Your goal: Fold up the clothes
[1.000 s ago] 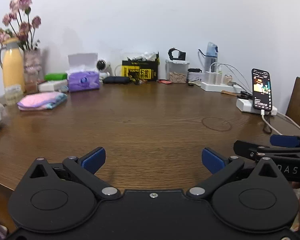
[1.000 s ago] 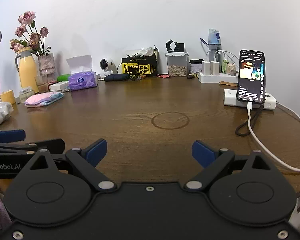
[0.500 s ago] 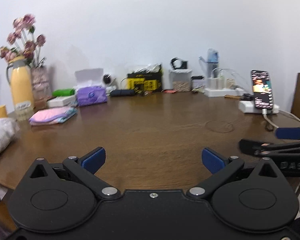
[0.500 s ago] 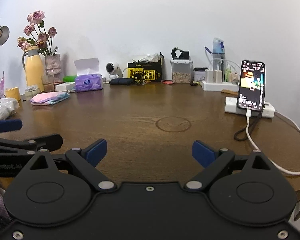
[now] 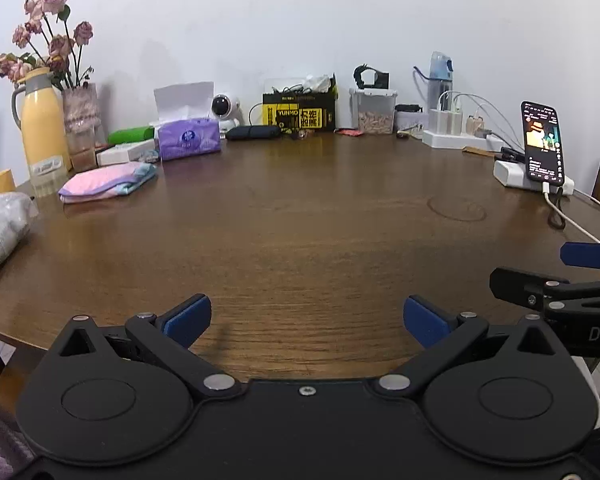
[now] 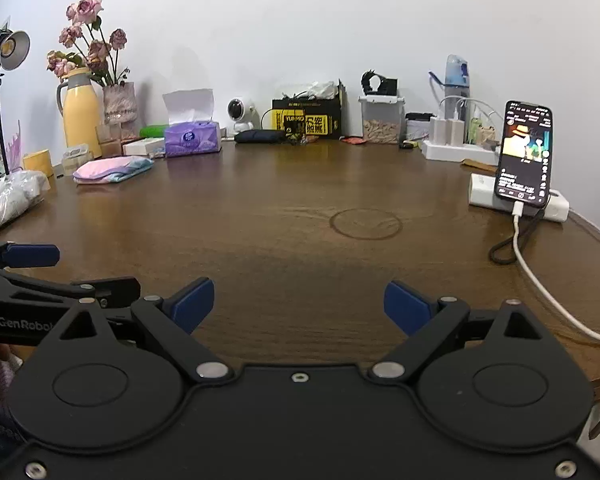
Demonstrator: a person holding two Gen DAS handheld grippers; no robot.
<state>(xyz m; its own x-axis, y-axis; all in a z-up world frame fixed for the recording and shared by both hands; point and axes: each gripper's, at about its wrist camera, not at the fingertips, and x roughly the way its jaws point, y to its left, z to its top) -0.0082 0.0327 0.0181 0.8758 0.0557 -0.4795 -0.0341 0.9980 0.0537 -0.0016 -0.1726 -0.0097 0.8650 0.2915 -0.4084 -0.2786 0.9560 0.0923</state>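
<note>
White wall backs a brown worktop. Both jaws released, the left hand-held gripper and right hand-held gripper hover empty; folded pink clothes lie far left, probably set aside.

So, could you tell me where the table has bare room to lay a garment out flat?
The middle of the table is bare, from the grippers' edge back to the tissue box and yellow-black box, between the folded pink cloth and the phone. The back edge and left corner are crowded; the charging cable trails on the right.
</note>
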